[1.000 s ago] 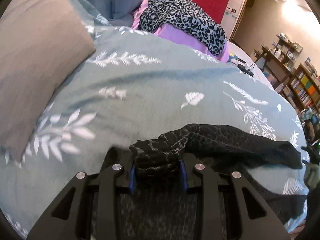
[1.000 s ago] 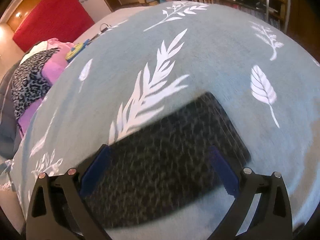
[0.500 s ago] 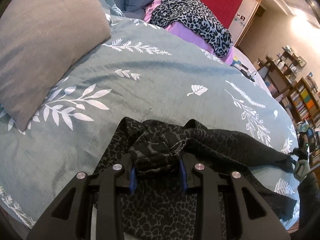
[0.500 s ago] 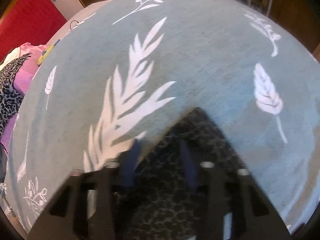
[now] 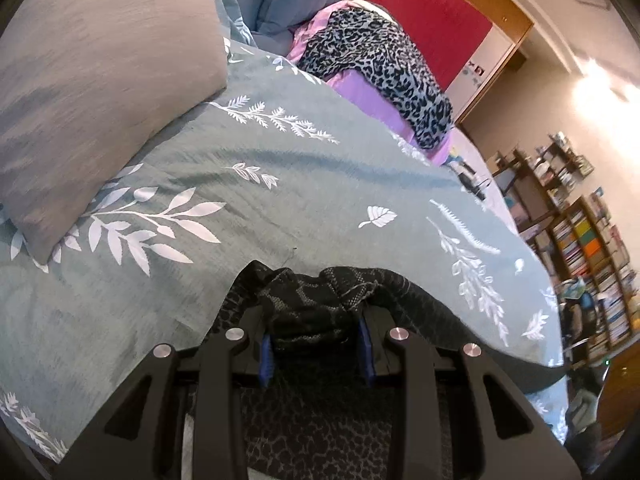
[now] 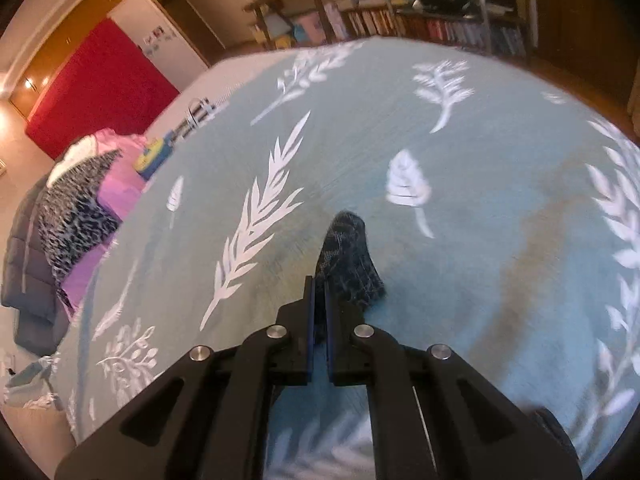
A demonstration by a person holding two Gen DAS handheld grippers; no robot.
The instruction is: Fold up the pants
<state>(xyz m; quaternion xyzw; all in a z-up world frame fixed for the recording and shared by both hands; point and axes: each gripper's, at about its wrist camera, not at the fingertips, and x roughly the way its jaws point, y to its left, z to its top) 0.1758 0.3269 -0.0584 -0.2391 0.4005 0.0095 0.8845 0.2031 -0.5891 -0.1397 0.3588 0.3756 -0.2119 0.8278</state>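
The pants (image 5: 316, 312) are dark with a grey leopard-like pattern and lie on a teal bedspread (image 5: 280, 184) with white leaf prints. My left gripper (image 5: 316, 332) is shut on a bunched part of the pants and holds it just above the bed. The fabric trails to the right along the bed. In the right wrist view, my right gripper (image 6: 319, 292) is shut on a narrow end of the pants (image 6: 348, 252), lifted above the bedspread (image 6: 480, 184).
A grey-brown pillow (image 5: 92, 80) lies at the left. A pile with a leopard-print cloth (image 5: 380, 56) over purple fabric sits at the far side of the bed. Small items (image 6: 176, 140) lie near the bed's far edge. Bookshelves (image 5: 592, 248) stand beyond the bed.
My right gripper was open over a flat pant leg, then closed on its end and lifted it off the bed. My left gripper kept its hold and shifted slightly.
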